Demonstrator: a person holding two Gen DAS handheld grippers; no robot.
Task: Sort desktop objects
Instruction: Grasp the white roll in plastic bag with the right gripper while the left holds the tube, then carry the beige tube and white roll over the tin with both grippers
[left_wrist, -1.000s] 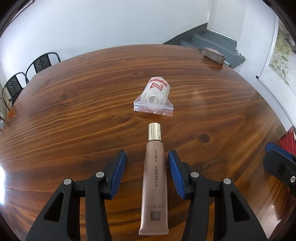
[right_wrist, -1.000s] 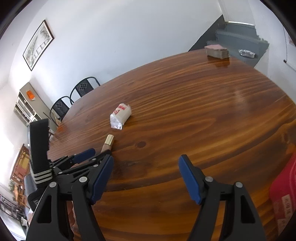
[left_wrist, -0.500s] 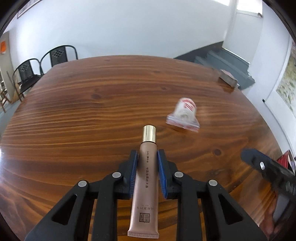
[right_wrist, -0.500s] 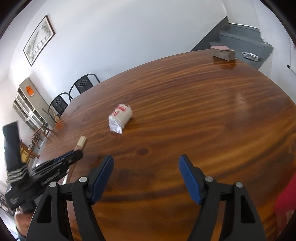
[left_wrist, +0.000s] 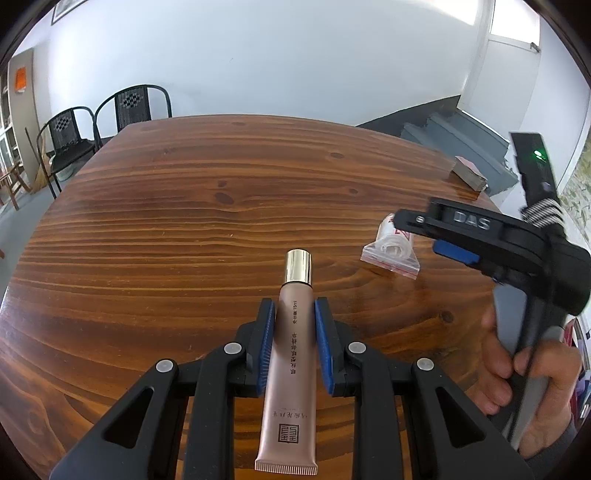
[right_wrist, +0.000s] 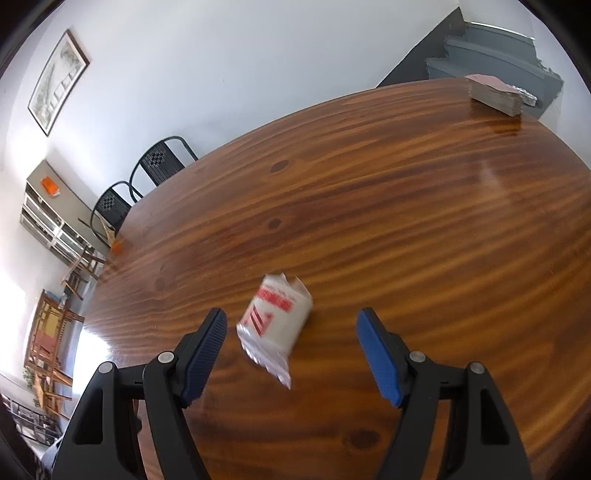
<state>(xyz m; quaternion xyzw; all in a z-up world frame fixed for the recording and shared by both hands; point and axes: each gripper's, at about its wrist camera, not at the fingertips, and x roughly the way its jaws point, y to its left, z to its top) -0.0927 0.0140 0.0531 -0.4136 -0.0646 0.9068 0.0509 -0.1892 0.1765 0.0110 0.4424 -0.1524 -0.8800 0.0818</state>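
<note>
My left gripper (left_wrist: 294, 314) is shut on a rose-gold cosmetic tube (left_wrist: 291, 354) with a gold cap, held above the wooden table (left_wrist: 184, 229). A small clear zip bag (left_wrist: 392, 248) with red print and a white roll inside lies on the table to the right. In the right wrist view the bag (right_wrist: 275, 325) lies between my open right gripper's (right_wrist: 293, 325) blue pads, just ahead of them. The right gripper (left_wrist: 443, 240) also shows in the left wrist view, hovering beside the bag.
A stack of brown cards (right_wrist: 495, 94) sits at the table's far right edge, also in the left wrist view (left_wrist: 469, 173). Two black chairs (left_wrist: 110, 122) stand beyond the far left edge. Grey stairs (left_wrist: 454, 136) are behind the table.
My left gripper closed on the tube and lifted it, swinging left. My right gripper moved forward to straddle the zip bag.
</note>
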